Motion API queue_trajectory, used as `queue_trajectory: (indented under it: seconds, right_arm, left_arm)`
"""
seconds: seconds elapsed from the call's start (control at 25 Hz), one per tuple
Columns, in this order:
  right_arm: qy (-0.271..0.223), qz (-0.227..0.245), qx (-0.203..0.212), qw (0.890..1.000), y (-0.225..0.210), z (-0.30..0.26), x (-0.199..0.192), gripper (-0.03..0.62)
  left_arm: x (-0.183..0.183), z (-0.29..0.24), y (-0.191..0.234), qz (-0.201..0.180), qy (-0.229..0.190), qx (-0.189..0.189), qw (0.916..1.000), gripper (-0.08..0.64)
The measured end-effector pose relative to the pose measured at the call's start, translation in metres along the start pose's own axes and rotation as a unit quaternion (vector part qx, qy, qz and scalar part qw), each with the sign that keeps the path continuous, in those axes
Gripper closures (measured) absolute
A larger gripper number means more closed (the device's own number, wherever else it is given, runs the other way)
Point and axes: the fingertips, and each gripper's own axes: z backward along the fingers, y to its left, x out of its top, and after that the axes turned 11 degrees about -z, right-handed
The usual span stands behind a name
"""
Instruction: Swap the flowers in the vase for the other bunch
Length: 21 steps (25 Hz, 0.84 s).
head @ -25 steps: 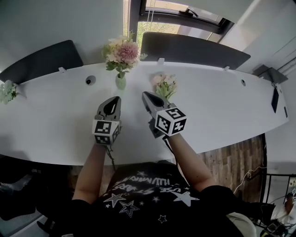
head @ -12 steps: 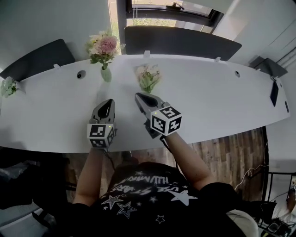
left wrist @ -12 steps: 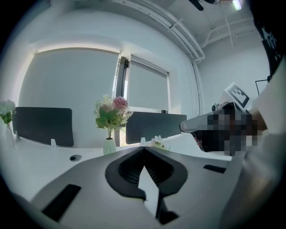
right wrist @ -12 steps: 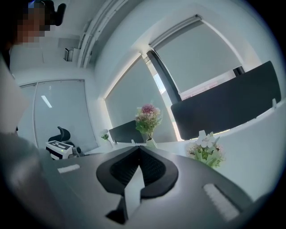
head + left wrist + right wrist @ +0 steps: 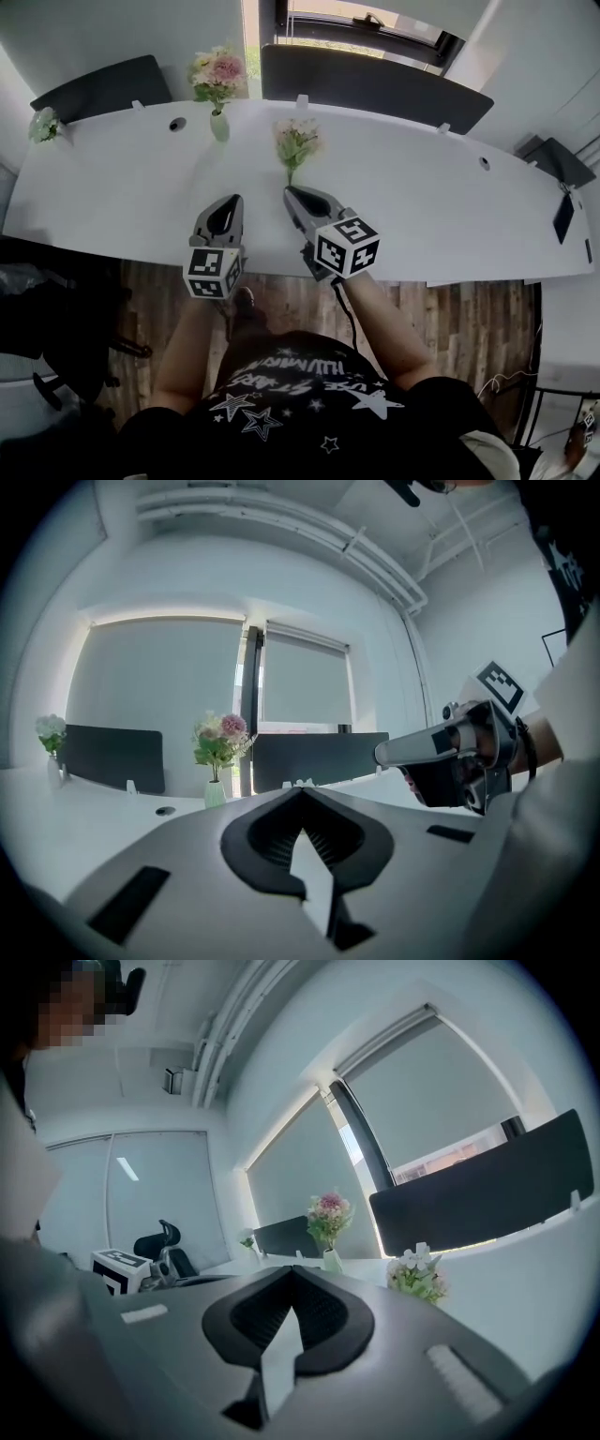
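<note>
A small pale green vase [image 5: 219, 126] with a pink and cream bunch [image 5: 217, 71] stands at the back of the long white table [image 5: 450, 216]. The other bunch [image 5: 296, 141], white and pale pink, sits on the table to its right. My left gripper [image 5: 228, 202] and right gripper [image 5: 292, 193] hover side by side over the table's near edge, both shut and empty, short of the flowers. The left gripper view shows the vase bunch [image 5: 218, 743] far ahead and the right gripper [image 5: 405, 753] alongside. The right gripper view shows the vase bunch [image 5: 328, 1215] and the loose bunch [image 5: 418, 1275].
Dark divider panels [image 5: 375, 89] line the table's back edge. A round cable hole [image 5: 178, 123] lies left of the vase, and a small potted plant [image 5: 44, 124] stands at the far left. Wooden floor [image 5: 441, 309] shows below the near edge.
Both grippers have drawn back together from the middle of the table to its near edge. The flowers now lie farther ahead of them. The jaws stayed shut.
</note>
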Motion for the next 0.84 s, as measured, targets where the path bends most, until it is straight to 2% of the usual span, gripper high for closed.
queue_trajectory:
  seconds: [0.28,0.48,0.84]
  right_arm:
    - [0.003,0.01,0.029,1.0,0.031,0.064,-0.019,0.591]
    - [0.016,0.033,0.066,0.997,0.052,0.109,-0.031,0.591]
    - [0.015,0.03,0.071,0.997,0.06,0.158,-0.047,0.591]
  left_arm:
    - [0.012,0.05,-0.045,0.002,-0.009,0.031,0.9995,0.552]
    - [0.017,0.08,-0.08,0.003,-0.006,0.041,0.9991,0.552]
    - [0.023,0.112,-0.121,0.005,-0.012,0.049,0.9987,0.552]
